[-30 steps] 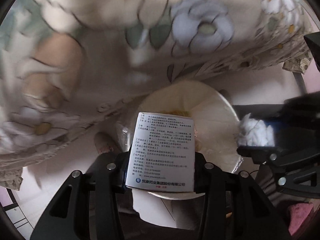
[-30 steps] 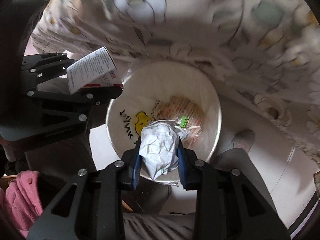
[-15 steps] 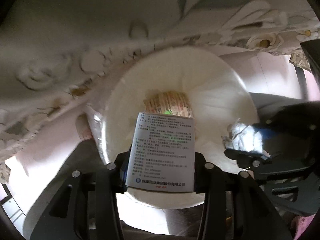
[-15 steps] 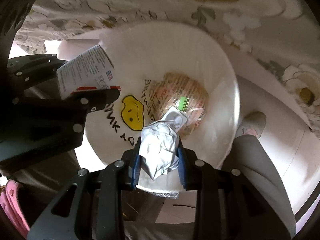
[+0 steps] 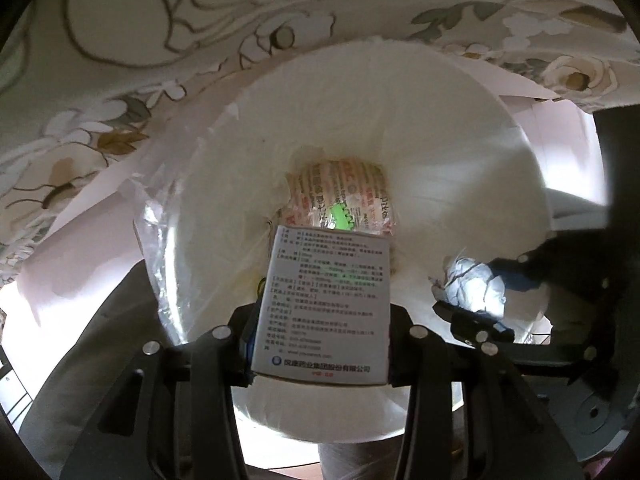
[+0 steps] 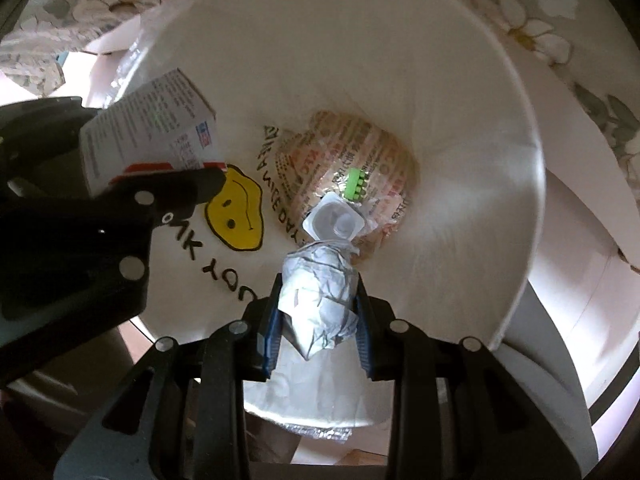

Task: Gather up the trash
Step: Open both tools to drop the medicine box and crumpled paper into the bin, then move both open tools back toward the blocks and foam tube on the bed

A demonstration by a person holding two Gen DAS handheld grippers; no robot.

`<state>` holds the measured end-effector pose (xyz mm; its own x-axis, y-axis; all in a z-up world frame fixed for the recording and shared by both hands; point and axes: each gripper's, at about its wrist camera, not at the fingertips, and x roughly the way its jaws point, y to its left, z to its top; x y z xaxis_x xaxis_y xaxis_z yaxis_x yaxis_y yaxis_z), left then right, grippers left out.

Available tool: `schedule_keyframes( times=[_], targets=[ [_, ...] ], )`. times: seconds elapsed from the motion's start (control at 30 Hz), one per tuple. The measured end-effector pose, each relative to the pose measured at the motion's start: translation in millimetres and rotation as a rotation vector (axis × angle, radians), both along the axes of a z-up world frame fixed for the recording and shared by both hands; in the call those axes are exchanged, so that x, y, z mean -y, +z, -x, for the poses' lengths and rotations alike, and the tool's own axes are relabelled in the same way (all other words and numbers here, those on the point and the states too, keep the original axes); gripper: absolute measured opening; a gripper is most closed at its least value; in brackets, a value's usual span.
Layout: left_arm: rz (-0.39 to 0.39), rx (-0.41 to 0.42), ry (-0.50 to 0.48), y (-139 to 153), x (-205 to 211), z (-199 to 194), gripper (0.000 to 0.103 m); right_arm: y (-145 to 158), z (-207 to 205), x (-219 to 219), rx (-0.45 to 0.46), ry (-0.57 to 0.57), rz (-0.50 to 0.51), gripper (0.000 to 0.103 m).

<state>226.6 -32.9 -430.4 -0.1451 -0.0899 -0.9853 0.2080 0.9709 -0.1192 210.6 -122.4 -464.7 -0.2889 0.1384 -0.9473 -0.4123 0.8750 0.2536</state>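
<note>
Release step: left hand-held gripper (image 5: 320, 320) clamped box (image 5: 326, 304), right hand-held gripper (image 6: 320, 300) clamped paper wad (image 6: 320, 296); both best opened squarely over bin (image 6: 460, 120).

The left gripper (image 5: 322, 312), black with two fingers, points straight down, its jaws clamped on the sides of a white printed cardboard box (image 5: 324, 308). The right gripper (image 6: 318, 304), black with blue pads (image 6: 273, 340), points steeply down beside it, jaws pressed on a crumpled white paper ball (image 6: 320, 300). In each wrist view the other gripper shows at the side.
</note>
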Motion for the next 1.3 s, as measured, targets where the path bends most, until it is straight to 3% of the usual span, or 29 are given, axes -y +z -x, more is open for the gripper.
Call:
schedule_keyframes(
  times=[0.3, 0.37, 0.4, 0.5, 0.77, 1.1, 1.3],
  targets=[
    [-0.038, -0.035, -0.021, -17, 6, 4, 0.048, -10, -2, -5, -0.002, 0.004, 0.02, 0.037],
    [-0.026, -0.051, -0.015, -20, 7, 4, 0.054, -9, -4, -5, 0.012, 0.01, 0.026, 0.046],
    [-0.027, -0.052, -0.008, -19, 7, 4, 0.063, -6, -4, -5, 0.017, 0.01, 0.031, 0.05],
    [-0.013, -0.037, 0.009, -18, 6, 3, 0.069, -1, -4, -8, 0.033, 0.018, 0.015, 0.052],
    [-0.005, -0.03, 0.02, -16, 2, 3, 0.069, 9, -5, -7, 0.051, 0.01, 0.011, 0.052],
    [-0.017, 0.013, 0.002, 12, -3, 12, 0.069, 36, 13, -8, 0.082, 0.042, 0.033, 0.052],
    [-0.045, 0.091, -0.056, 51, -5, 25, 0.069, 58, 26, 6, 0.086, 0.014, 0.03, 0.052]
  ],
)
